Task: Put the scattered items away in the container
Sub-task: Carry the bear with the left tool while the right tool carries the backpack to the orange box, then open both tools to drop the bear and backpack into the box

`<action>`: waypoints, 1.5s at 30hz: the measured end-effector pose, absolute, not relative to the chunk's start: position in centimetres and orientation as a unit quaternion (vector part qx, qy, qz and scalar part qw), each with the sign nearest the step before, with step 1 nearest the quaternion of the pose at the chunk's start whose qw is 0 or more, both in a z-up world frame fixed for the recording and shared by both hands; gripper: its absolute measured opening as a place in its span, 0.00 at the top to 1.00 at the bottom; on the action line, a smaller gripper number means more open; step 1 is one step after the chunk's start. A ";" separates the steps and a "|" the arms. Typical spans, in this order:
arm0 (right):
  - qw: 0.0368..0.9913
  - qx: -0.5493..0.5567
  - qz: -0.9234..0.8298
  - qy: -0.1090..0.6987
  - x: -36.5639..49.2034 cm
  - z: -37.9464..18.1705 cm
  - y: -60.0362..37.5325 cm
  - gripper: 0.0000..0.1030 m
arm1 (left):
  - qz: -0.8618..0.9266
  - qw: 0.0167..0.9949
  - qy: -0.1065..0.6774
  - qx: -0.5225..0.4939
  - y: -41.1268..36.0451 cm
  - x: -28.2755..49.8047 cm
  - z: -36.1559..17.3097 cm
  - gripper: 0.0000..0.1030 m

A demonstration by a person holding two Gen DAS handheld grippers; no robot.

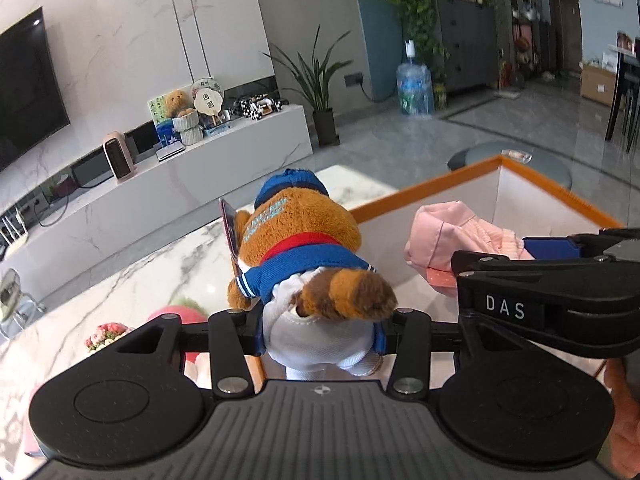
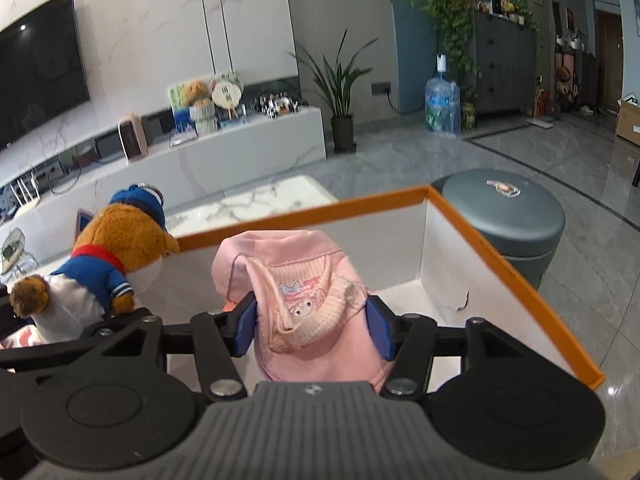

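My left gripper point(image 1: 320, 334) is shut on a brown plush bear point(image 1: 298, 240) in a blue top and white trousers, gripping its lower body; the bear hangs over the left edge of the white box with the orange rim point(image 1: 424, 188). The bear also shows at the left of the right wrist view point(image 2: 116, 252). My right gripper point(image 2: 312, 330) is shut on a pink child's hat point(image 2: 296, 292) with a cartoon print, held above the inside of the box point(image 2: 500, 264). The hat and the right gripper show in the left wrist view point(image 1: 452, 236).
The box stands on a marble table point(image 1: 120, 280). A pink plush toy point(image 1: 176, 312) and a small knitted flower bunch point(image 1: 106, 334) lie on the table to the left. A dark phone-like item point(image 1: 230, 224) leans by the bear. A grey round stool point(image 2: 508, 216) stands beyond the box.
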State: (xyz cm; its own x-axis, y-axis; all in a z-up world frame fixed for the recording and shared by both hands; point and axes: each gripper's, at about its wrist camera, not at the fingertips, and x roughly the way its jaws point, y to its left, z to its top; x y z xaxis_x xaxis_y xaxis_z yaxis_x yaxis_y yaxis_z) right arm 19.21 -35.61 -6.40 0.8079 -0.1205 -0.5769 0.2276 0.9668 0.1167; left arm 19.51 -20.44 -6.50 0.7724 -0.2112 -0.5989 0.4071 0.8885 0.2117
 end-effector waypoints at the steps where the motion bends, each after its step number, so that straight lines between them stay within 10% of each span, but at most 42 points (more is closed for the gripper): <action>1: 0.944 0.090 -0.091 0.303 19.2 -6.7 -35.5 0.42 | -0.163 0.925 0.297 0.169 -20.5 19.6 -6.6 0.48; 45: 0.939 0.099 -0.101 0.315 16.4 -5.1 -33.5 0.20 | -0.124 0.928 0.260 0.234 -20.7 16.3 -5.3 0.16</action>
